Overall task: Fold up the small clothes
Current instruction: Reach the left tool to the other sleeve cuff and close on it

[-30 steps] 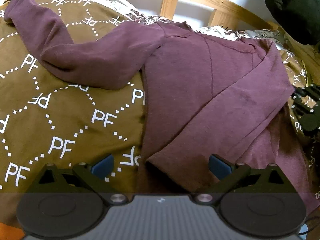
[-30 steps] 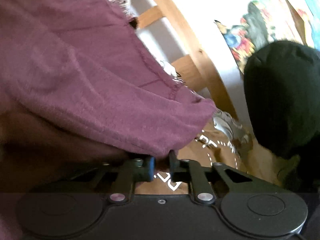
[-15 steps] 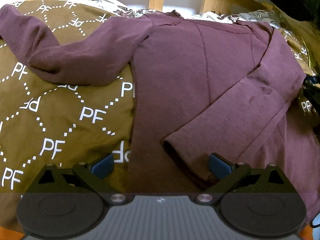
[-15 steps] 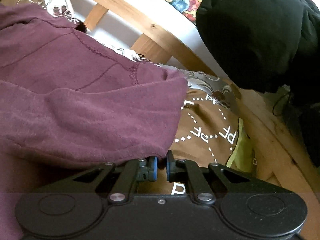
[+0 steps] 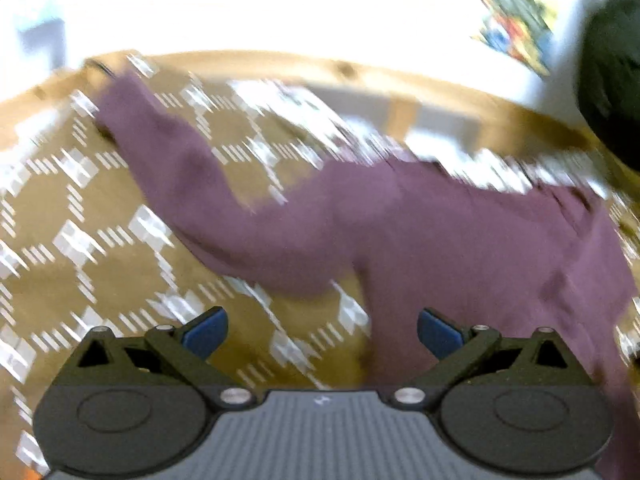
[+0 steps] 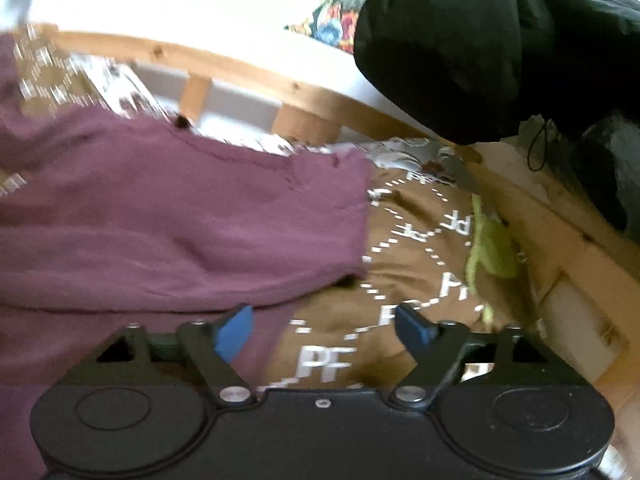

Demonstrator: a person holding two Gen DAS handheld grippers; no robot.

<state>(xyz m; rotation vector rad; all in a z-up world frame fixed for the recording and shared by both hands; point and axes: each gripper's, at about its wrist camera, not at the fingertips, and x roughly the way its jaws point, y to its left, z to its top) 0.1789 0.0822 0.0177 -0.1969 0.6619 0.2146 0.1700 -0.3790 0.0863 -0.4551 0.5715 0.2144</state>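
Note:
A maroon long-sleeved shirt point(image 5: 460, 240) lies on the brown patterned bedspread point(image 5: 80, 248). Its left sleeve point(image 5: 176, 172) stretches out to the far left. In the right wrist view the shirt point(image 6: 180, 220) shows its right sleeve folded in over the body. My left gripper point(image 5: 320, 332) is open and empty, above the bedspread near the shirt's left edge. My right gripper point(image 6: 324, 330) is open and empty, just off the shirt's right edge. The left wrist view is motion-blurred.
A wooden bed rail point(image 6: 240, 68) runs along the far side. A black garment point(image 6: 480, 48) hangs at the right. A yellow-green cloth point(image 6: 490, 244) lies by the bed's right edge. The white wall point(image 5: 320, 8) is behind.
My right gripper has opened and let go of the shirt's folded sleeve. My left gripper has lifted and swung left, so the outstretched left sleeve is nearer the middle of its view.

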